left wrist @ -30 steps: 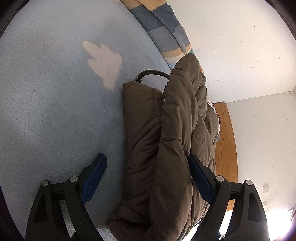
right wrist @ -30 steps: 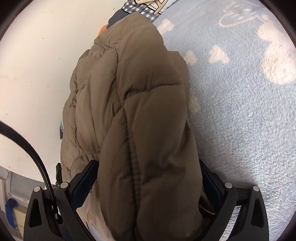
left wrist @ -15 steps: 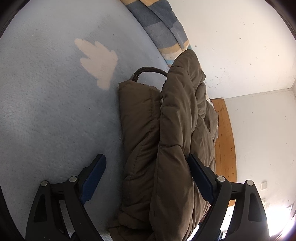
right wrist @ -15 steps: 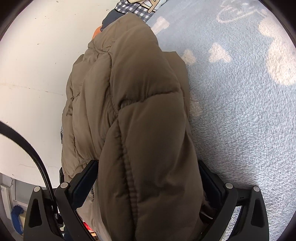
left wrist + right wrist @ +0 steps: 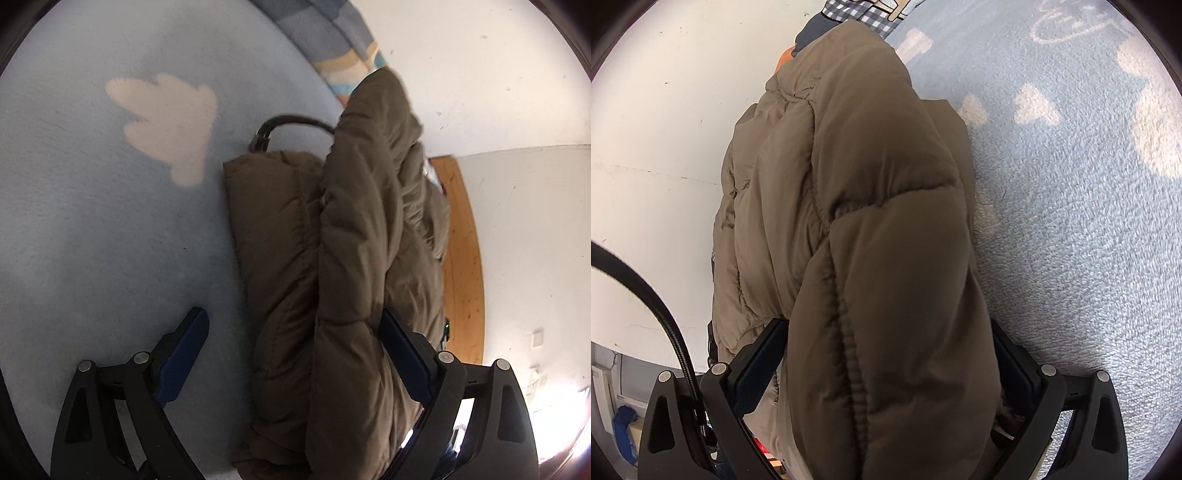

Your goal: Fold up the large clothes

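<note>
left wrist view: left gripper point(image 5: 291, 332) jaws opening, stand wide apart. left blue pad point(image 5: 184, 354) is over bare blanket point(image 5: 92, 221), clear of cloth; right pad sits against the side of the jacket point(image 5: 332, 258). no squeeze visible.

jacket: brown quilted puffer, stitched into fat panels, matte shell, piled in a long thick roll. lies on the pale blue fleece blanket, near its edge by the white wall point(image 5: 498, 74). dark hanging loop point(image 5: 291, 123) pokes out at the far end. cream cloud-shaped patch point(image 5: 166, 122) on the blanket, well left of the jacket.

right wrist view: right gripper point(image 5: 886, 365) spans the padded roll point(image 5: 871, 240); both pads lie against its sides. looks clamped on it.

judged step: a fold is being laid down, left side letting go. not finished; bundle is lumpy and tall.

next move calls for: clearing the left pad sideways without dragging cloth, then pressing the puffy layers flat, since the filling will spring back.
</note>
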The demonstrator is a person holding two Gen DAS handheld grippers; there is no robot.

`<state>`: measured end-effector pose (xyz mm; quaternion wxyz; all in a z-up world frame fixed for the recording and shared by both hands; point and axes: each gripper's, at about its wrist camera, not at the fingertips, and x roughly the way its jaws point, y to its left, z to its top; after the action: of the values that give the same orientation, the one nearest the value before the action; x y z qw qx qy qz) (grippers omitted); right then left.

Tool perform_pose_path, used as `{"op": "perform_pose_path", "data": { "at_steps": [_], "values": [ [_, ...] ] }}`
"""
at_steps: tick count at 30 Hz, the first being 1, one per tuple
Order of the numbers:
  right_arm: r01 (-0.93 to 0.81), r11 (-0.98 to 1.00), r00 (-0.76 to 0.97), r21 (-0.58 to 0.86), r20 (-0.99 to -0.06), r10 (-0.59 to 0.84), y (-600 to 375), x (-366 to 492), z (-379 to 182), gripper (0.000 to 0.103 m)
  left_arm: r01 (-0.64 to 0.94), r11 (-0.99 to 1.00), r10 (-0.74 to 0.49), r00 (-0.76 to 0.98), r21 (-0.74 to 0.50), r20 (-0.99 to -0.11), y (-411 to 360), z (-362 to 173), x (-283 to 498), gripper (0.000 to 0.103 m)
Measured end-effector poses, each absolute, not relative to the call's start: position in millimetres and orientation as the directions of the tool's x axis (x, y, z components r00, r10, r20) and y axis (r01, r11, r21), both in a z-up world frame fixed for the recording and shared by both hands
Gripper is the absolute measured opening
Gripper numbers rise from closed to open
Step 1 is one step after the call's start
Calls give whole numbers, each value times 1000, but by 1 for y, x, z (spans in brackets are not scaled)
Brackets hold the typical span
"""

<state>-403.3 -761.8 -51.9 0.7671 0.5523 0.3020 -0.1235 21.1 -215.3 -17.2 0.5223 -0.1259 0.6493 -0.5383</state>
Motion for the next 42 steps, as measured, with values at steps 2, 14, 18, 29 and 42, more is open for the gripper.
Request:
{"op": "perform_pose_path", "data": {
  "at_steps": [2,14,18,29,42],
  "values": [
    [522,366,787,770,-601,143,-758,-406,-51,103,416,380,-719,-429,-826,-547,-221,-16,21,96],
    [504,451,791,737,-603,102,-739,-392,-37,83,375,272,-765,-475,-886,-436,-250,-3,20,39],
    [503,516,787,694,-614,60,-731,-393,-15,58,424,293,-762,-439,-857,-477,-249,11,17,35],
    [450,629,820,634,-573,-9,-700,-411,26,40,514,287,-757,-396,-808,-520,-245,50,-9,33],
    [397,707,841,586,-541,-24,-661,-444,67,39,567,257,-772,-367,-783,-519,-242,89,-40,33]
  ]
}}
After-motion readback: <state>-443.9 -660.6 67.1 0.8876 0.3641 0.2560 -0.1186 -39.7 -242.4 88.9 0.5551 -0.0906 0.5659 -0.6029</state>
